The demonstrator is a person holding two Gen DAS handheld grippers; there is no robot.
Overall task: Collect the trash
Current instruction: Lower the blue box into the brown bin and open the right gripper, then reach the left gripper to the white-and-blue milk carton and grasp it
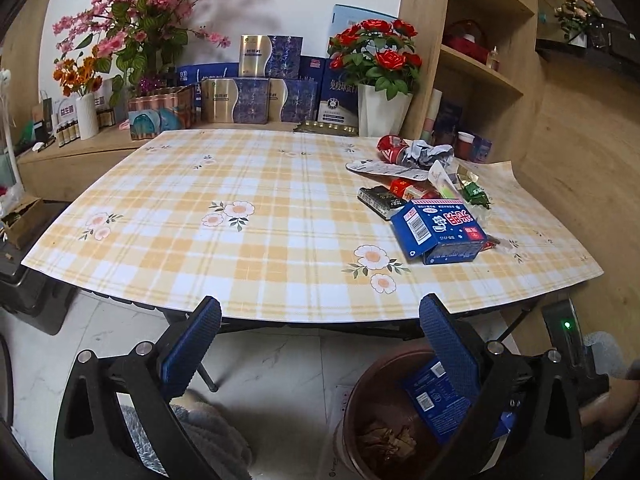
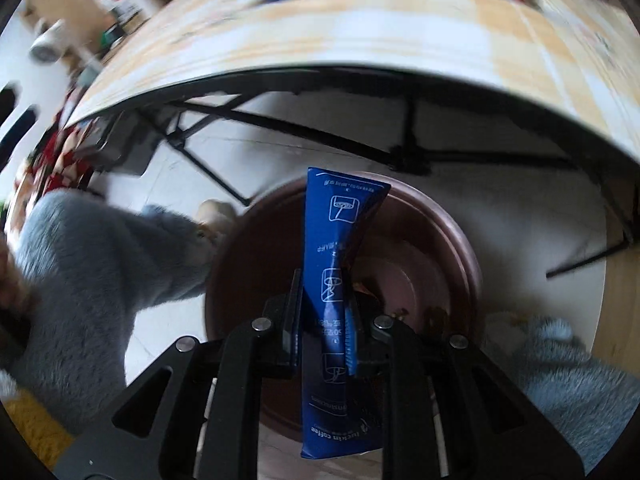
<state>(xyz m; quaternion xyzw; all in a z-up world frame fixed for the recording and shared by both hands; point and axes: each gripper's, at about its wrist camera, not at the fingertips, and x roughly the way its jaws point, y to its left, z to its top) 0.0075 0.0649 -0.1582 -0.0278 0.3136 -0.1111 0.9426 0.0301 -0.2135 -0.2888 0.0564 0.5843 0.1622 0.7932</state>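
Note:
My right gripper point(image 2: 325, 280) is shut on a flattened blue coffee packet point(image 2: 340, 208) and points steeply down into a round brown bin point(image 2: 460, 232) on the floor; the packet hangs over its mouth. The left wrist view shows that same blue packet point(image 1: 436, 398) over the bin point(image 1: 352, 400), which holds some brown scraps. My left gripper point(image 1: 320, 304) is open and holds nothing, just short of the table's near edge. On the right side of the plaid tablecloth point(image 1: 240, 184) lies a trash pile: a blue carton point(image 1: 438, 234), crumpled wrappers point(image 1: 424, 152), a dark packet point(image 1: 378, 198).
Boxes and vases of flowers point(image 1: 376, 60) line the back of the table, next to a wooden shelf point(image 1: 480, 68). Black folding table legs point(image 2: 280, 120) cross behind the bin. A person's fuzzy grey-blue clothing point(image 2: 100, 264) lies on both sides of the bin.

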